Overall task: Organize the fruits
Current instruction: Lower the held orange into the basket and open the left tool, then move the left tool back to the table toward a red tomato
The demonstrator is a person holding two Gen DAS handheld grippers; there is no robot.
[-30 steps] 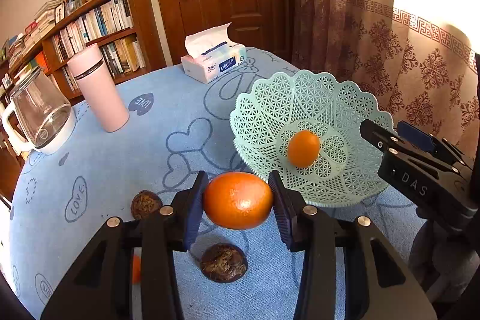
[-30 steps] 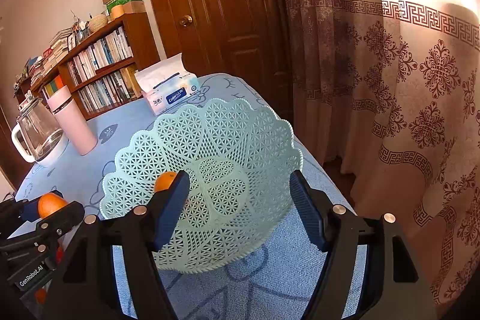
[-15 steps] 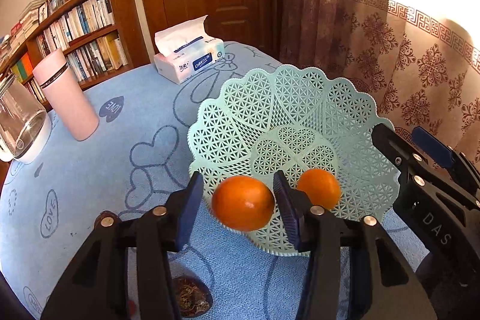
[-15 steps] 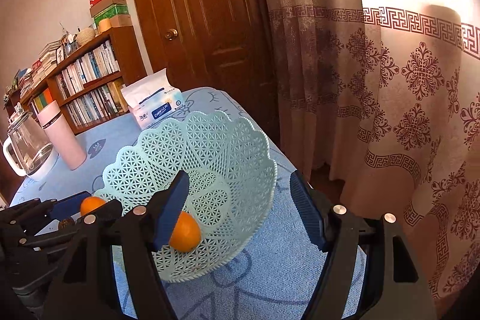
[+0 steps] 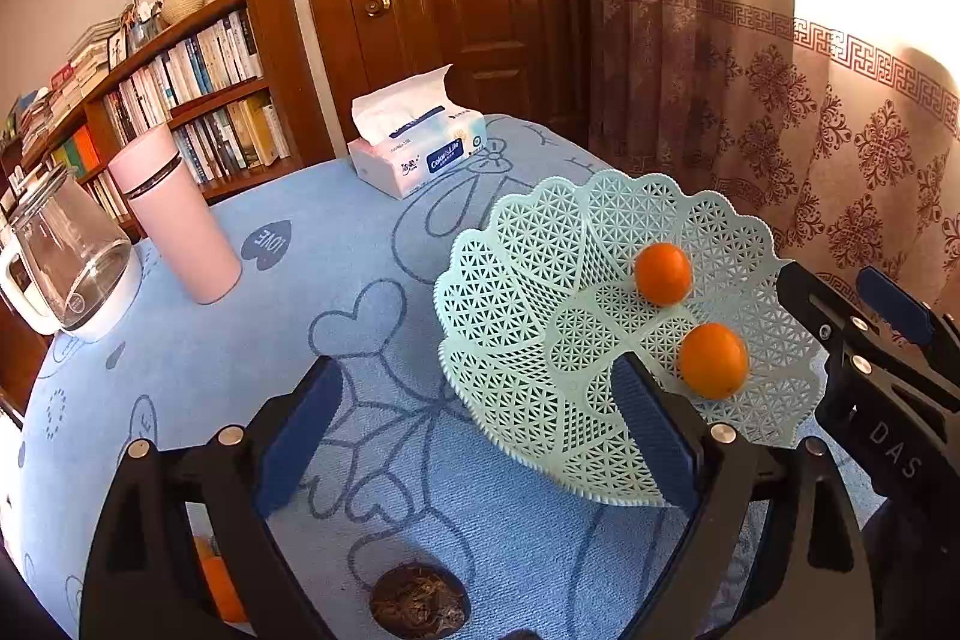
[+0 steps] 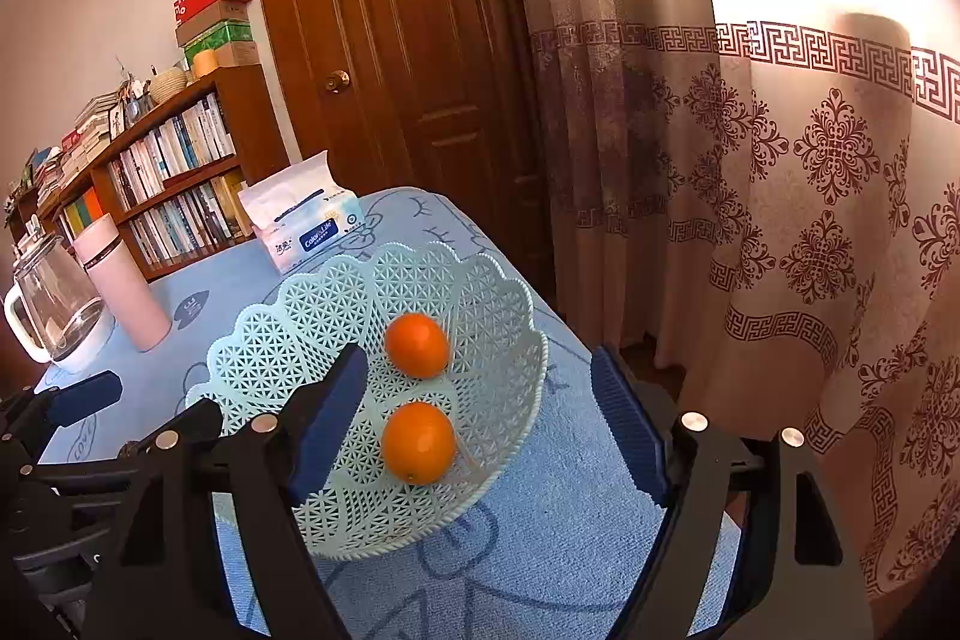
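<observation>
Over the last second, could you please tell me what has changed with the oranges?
The left gripper carried its orange to the mint-green lattice plastic basket and released it beside the other orange; its jaws now stand open. The right gripper stayed open, and the basket stayed put.

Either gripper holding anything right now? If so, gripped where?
Nothing held. The left gripper is open and empty, and so is the right gripper. Both oranges sit loose in the basket.
</observation>
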